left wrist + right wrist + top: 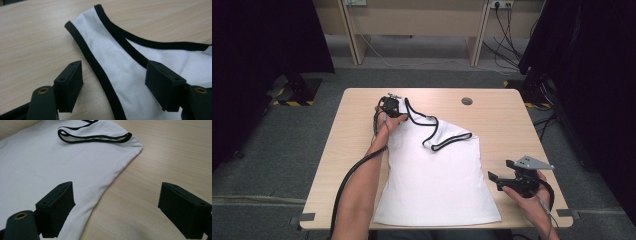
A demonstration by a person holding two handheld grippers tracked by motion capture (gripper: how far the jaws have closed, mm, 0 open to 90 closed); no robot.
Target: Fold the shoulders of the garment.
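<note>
A white sleeveless top [434, 175] with black trim lies flat on the wooden table [507, 120], hem toward the person. My left gripper [389, 106] is at the top's far left shoulder strap [100, 42]. In the left gripper view its jaws [113, 75] stand apart on either side of the strap, and the pads do not press on the cloth. My right gripper [499, 180] hovers by the top's right side edge near the hem. Its jaws [116, 202] are wide open, one over the white cloth [50, 165] and one over bare wood.
A round cable hole [467, 101] sits in the table's far middle. Black tape marks [307, 217] are on the near corners. Dark curtains [262, 40] flank both sides, and a desk with cables [422, 30] stands behind.
</note>
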